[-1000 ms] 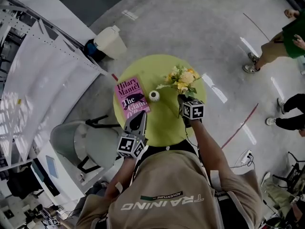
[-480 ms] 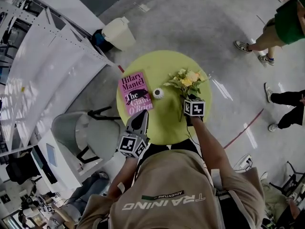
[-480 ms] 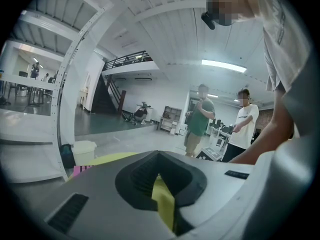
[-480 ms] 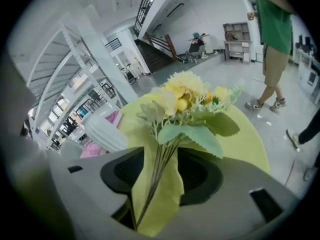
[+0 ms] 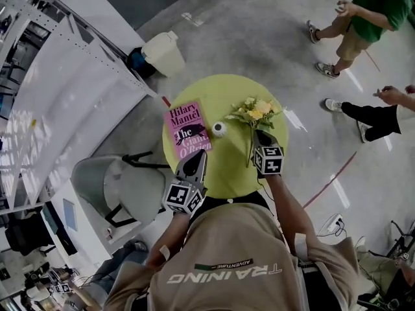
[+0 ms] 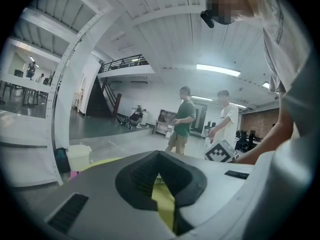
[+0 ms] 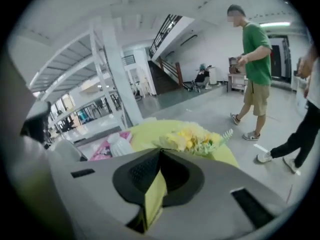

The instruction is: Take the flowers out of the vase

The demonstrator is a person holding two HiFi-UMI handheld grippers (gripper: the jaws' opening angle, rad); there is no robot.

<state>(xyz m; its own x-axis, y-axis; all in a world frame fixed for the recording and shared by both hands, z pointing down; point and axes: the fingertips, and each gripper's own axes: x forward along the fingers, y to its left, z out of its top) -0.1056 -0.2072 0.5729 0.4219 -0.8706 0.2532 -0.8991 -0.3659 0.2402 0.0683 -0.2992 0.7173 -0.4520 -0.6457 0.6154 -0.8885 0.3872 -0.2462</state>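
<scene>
R tongs (image 7: pixel 160 153) just closed, empty, by flowers (image 7: pixel 192 138); L tongs (image 6: pixel 159 155) shut.

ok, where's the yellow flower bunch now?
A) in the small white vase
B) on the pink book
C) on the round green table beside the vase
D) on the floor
C: the yellow flower bunch lies on the round green table right of the small white vase, whose mouth is empty.
</scene>
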